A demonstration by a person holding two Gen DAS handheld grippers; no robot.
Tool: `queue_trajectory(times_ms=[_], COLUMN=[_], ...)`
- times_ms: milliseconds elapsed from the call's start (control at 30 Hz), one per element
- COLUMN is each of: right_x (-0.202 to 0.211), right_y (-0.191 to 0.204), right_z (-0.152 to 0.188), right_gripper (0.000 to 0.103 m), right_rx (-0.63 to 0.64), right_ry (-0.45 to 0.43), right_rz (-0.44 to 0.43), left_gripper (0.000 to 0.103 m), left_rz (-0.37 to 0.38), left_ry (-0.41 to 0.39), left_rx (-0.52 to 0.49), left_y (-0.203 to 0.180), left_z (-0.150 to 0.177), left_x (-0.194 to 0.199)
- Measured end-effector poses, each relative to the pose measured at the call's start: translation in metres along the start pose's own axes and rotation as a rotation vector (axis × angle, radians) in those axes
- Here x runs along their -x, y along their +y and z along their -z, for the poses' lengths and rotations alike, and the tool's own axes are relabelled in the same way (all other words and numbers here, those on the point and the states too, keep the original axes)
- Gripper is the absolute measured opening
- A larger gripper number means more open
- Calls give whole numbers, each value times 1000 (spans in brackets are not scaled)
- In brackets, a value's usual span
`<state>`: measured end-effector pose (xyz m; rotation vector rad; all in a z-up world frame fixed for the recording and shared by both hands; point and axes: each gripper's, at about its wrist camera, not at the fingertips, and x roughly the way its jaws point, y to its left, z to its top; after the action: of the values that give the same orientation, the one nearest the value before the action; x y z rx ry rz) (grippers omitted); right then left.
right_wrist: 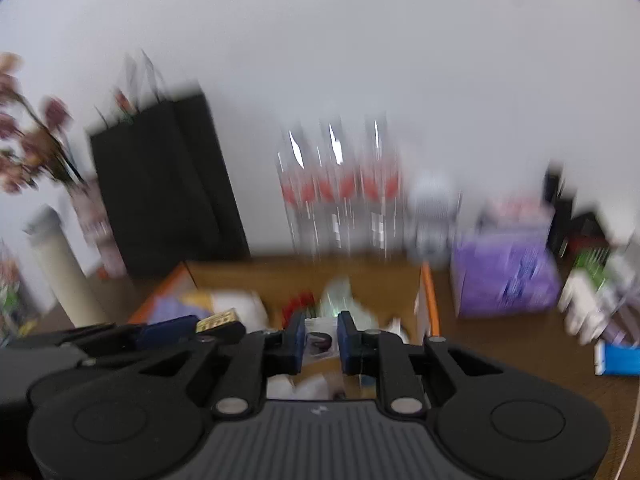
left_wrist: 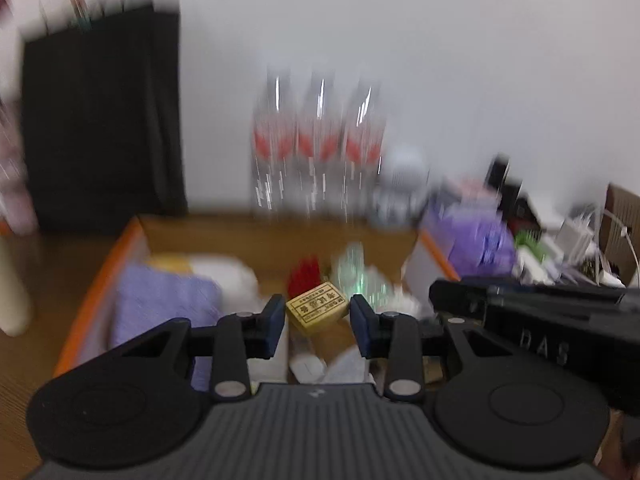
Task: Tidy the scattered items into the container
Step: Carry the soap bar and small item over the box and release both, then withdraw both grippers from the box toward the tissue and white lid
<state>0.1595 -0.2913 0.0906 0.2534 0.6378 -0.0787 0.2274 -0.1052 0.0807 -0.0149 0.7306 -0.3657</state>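
Container: orange-rimmed cardboard box (left_wrist: 132, 236), crowded inside.
Left gripper (left_wrist: 318, 316): grasping tan printed eraser block (left_wrist: 316, 307).
Right gripper (right_wrist: 318, 338): clamped on small white packet (right_wrist: 320, 340).
Risk: grippers side by side over box; collision could knock either item loose.

So the worktop (right_wrist: 500, 344) is brown wood grain, pretty crowded along the back. An open cardboard box with orange edges (left_wrist: 100, 276) sits in the middle. Behind it, against the wall, stand three clear bottles with red labels (left_wrist: 318, 148), with a black paper bag (left_wrist: 104, 128) off to their left. A cream-coloured cylinder (right_wrist: 60, 268) stands upright further left. Right of the box there's a purple package (right_wrist: 508, 276), and a blue-and-white box (right_wrist: 618, 360) lies flat near the right edge. Everything's motion-blurred, so the smaller clutter at the far right is anyone's guess.
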Motion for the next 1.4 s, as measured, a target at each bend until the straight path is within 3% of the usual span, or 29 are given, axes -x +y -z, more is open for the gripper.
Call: queue_trajectory(times_ms=[133, 267, 367, 433, 500, 567, 633, 800, 867, 1000, 1400], right_x=[-51, -89, -101, -101, -96, -87, -75, -41, -30, -3, 97], right_y=[-25, -33, -31, -32, -32, -28, -21, -2, 8, 29, 56], right_z=[-31, -37, -37, -39, -43, -48, -55, -67, -67, -69, -87], right_gripper=[16, 18, 20, 21, 41, 54, 58, 74, 75, 76, 82], right_rx=[-82, -101, -99, -108, -133, -127, -103, -95, -94, -85, -70], right_ry=[224, 412, 475, 488, 495, 503, 518, 536, 552, 554, 415], right_rz=[24, 47, 82, 93, 76, 88, 99, 108, 101, 94, 94], left_gripper=[36, 43, 55, 71, 79, 87, 100, 103, 103, 103, 103], left_rz=[70, 78, 81, 70, 76, 45, -22, -172, -199, -216, -204], left_ry=[257, 421, 391, 384, 382, 380, 381, 410, 415, 389, 279], left_rx=[73, 176, 168, 157, 147, 133, 97, 41, 36, 17, -18], left_y=[15, 29, 32, 36, 41, 47, 53, 65, 69, 68, 39], left_z=[-30, -36, -44, -51, -60, -72, -80, -85, -84, -81, -73], left_x=[-57, -87, -81, -70, -55, -39, -15, 32, 50, 88, 173])
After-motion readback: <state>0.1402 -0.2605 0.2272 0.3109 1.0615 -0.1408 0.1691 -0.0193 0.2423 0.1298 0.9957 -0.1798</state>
